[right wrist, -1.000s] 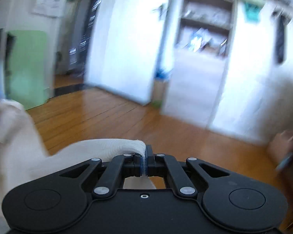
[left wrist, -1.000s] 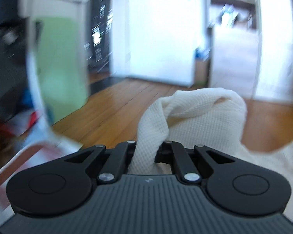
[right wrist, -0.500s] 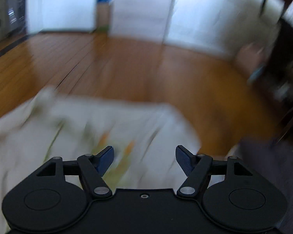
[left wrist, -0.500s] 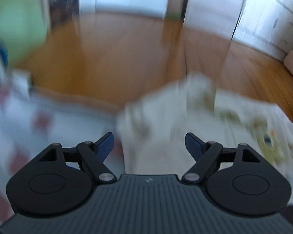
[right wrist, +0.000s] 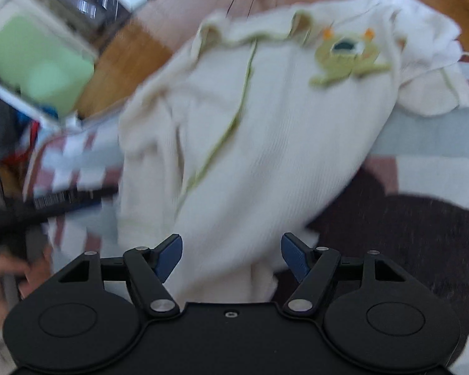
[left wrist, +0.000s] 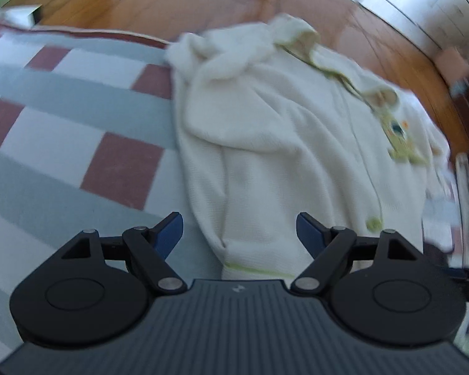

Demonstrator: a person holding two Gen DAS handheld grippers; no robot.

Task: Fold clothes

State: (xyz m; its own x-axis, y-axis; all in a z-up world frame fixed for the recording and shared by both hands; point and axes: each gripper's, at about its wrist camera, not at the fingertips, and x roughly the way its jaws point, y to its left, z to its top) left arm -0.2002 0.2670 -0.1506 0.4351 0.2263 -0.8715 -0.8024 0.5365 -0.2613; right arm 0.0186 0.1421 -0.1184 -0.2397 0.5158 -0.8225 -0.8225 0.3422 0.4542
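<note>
Cream baby cardigan (left wrist: 281,143) lies spread on checked blanket (left wrist: 78,118); left gripper (left wrist: 239,229) and right gripper (right wrist: 231,251) jaws wide apart, holding nothing.

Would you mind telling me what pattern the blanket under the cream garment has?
The blanket is checked in grey, white and reddish-brown squares, clearest in the left wrist view.

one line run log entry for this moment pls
phase: garment laid out | left gripper: jaws open | right gripper: jaws open | cream garment: flat on checked cloth, unfolded
</note>
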